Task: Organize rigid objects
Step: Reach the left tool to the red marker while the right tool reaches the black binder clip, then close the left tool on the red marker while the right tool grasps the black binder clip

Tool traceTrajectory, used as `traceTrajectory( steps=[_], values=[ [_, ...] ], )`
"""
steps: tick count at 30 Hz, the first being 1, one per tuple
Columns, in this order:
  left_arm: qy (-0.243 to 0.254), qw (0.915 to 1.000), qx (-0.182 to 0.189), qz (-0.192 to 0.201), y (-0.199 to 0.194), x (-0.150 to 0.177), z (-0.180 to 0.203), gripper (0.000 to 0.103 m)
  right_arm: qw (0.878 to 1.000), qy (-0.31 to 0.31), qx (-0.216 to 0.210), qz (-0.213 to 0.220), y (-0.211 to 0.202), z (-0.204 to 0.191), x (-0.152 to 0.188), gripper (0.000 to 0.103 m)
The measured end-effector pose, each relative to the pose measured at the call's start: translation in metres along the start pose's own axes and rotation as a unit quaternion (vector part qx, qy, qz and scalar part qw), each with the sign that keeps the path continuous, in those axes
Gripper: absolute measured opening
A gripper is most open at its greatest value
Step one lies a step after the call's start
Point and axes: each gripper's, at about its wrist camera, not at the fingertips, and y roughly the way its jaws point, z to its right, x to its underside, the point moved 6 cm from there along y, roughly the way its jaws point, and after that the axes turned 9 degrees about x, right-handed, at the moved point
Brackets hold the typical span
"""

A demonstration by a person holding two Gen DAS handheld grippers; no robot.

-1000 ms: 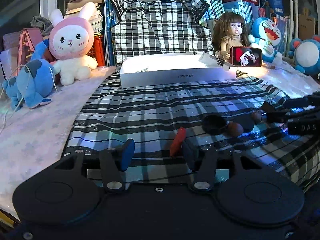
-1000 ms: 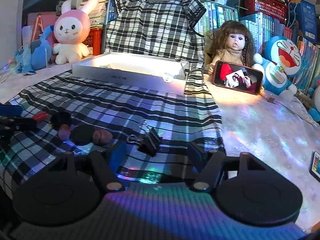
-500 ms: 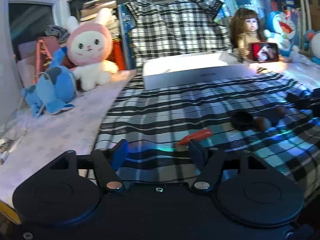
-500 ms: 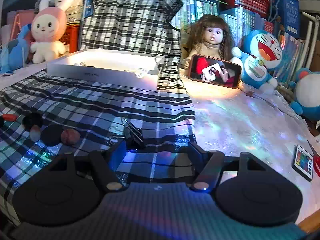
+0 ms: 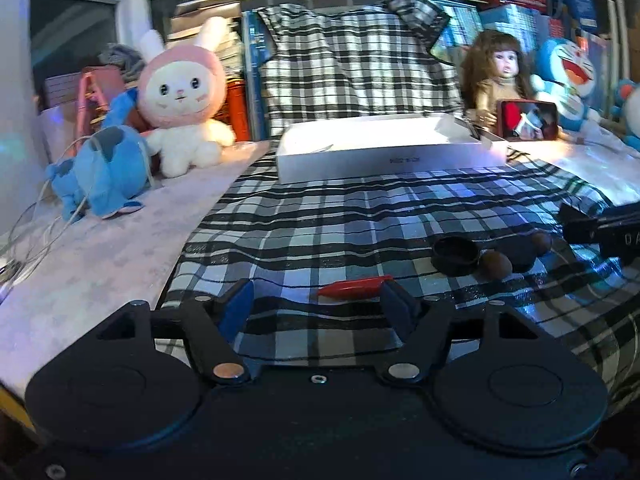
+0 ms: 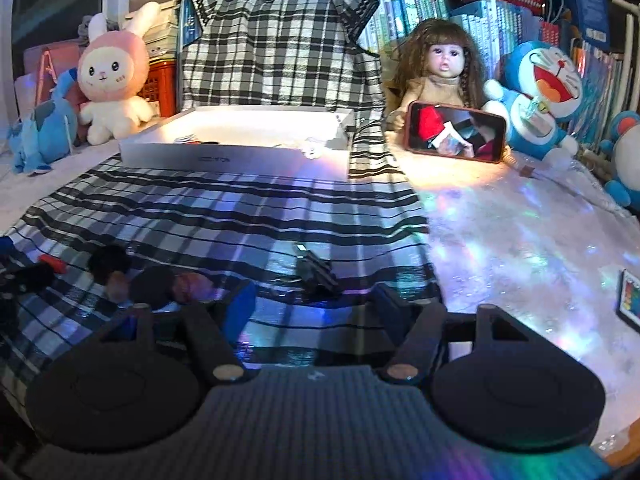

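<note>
Left tool (image 5: 316, 300): jaws part-open, holding nothing. The small red tapered plastic piece (image 5: 354, 286) lies flat on the black-and-white checked cloth (image 5: 320, 220) between the blue pads, nearer the right-hand one; whether that pad touches it cannot be told. The opening widened within the last second and has since held.

Right tool (image 6: 316, 300): jaws part-open and just closing somewhat, with the black metal binder clip (image 6: 316, 274) lying on the cloth between and just ahead of the pads, not yet clamped.

Step in hand, as judged: pick-up of loose items for transfer. The next move calls for the right tool to advance slightly and close on the clip body, then carry it to the tray; the left tool must re-centre on the red piece before closing.

Other loose items: a black round cap (image 5: 456, 256) and brown rounded pieces (image 5: 496, 264) lie together on the cloth between the two tools.

Container: the shallow white rectangular cardboard tray (image 6: 240, 158) stands at the far end of the cloth. It holds a few small metallic items near its front wall; they cannot be identified.
</note>
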Motion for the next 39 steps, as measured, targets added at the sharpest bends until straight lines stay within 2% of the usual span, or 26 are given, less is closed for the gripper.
traceTrajectory(
  steps=[4,7,9,12,13,16,21,24,29,30,32,34,39],
  values=[
    [-0.011,0.9999,0.003,0.004,0.001,0.001,0.006,0.068,1.000,0.017,-0.001,-0.007,0.003,-0.004,-0.001,0.071],
    [-0.021,0.9997,0.014,0.000,0.004,0.001,0.008,0.068,0.999,0.029,0.009,-0.010,0.008,-0.002,-0.002,0.064],
    [-0.024,0.9996,0.018,0.001,0.005,0.000,0.008,0.068,0.999,0.029,0.014,-0.011,0.012,0.000,-0.003,0.043],
    [-0.026,0.9995,0.019,0.000,0.005,0.002,0.006,0.068,1.000,0.015,0.019,-0.006,0.019,0.004,-0.006,0.031],
    [-0.026,0.9995,0.019,0.000,0.005,0.002,0.005,0.068,1.000,0.012,0.014,-0.004,0.021,0.005,-0.007,0.031],
    [-0.028,0.9994,0.022,-0.001,0.005,0.003,0.004,0.066,1.000,-0.001,-0.006,-0.002,0.027,0.007,-0.011,0.030],
    [-0.033,0.9989,0.032,-0.001,0.005,0.002,0.003,0.056,0.997,-0.020,-0.072,-0.001,0.025,0.003,-0.011,0.030],
    [-0.036,0.9987,0.037,-0.002,0.006,0.001,0.002,0.055,0.994,-0.023,-0.108,-0.002,0.020,0.001,-0.008,0.030],
    [-0.034,0.9987,0.037,-0.001,0.007,0.001,0.004,0.055,0.990,-0.031,-0.134,-0.001,0.012,0.000,-0.004,0.031],
    [-0.034,0.9988,0.037,-0.001,0.007,0.000,0.004,0.055,0.990,-0.031,-0.138,-0.002,0.012,0.000,-0.004,0.036],
    [-0.033,0.9988,0.036,0.000,0.008,0.000,0.004,0.055,0.990,-0.034,-0.139,-0.001,0.009,0.000,-0.004,0.039],
    [-0.033,0.9988,0.035,0.000,0.008,0.000,0.004,0.055,0.990,-0.042,-0.136,0.002,0.007,0.001,-0.003,0.050],
    [-0.034,0.9988,0.035,-0.001,0.009,0.000,0.004,0.055,0.992,-0.064,-0.104,0.004,0.007,0.005,-0.002,0.054]
  ],
)
